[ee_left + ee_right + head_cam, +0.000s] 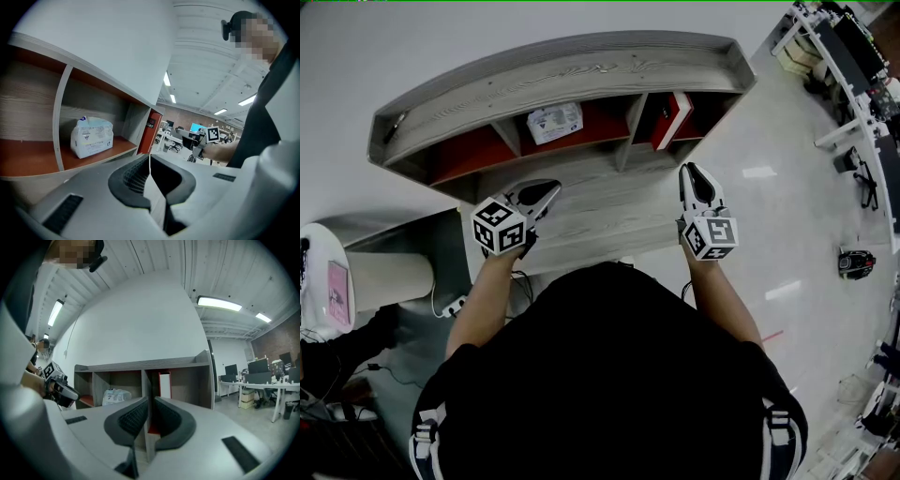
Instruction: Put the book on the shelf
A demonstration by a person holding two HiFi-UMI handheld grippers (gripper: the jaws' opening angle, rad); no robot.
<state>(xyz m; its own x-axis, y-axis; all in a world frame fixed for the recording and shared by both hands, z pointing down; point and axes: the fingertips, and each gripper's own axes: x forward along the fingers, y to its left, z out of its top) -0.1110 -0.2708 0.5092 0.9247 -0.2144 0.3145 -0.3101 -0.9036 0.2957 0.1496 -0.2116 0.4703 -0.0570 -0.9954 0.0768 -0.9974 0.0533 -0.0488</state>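
A red and white book [673, 118] stands upright in the right compartment of the low grey shelf [562, 70] with red insides; it also shows in the right gripper view, book [164, 385], and as a red edge in the left gripper view, book [149, 131]. My left gripper [546, 195] hovers in front of the shelf's middle, shut and empty, its tips meeting [150, 161]. My right gripper [694, 173] is held just short of the book's compartment, shut with nothing between its jaws [149, 404].
A white packet [554, 122] lies in the middle compartment. A white round stand [356, 272] is at the left. Desks and gear [853, 75] line the right wall, and a small dark device [856, 263] sits on the floor.
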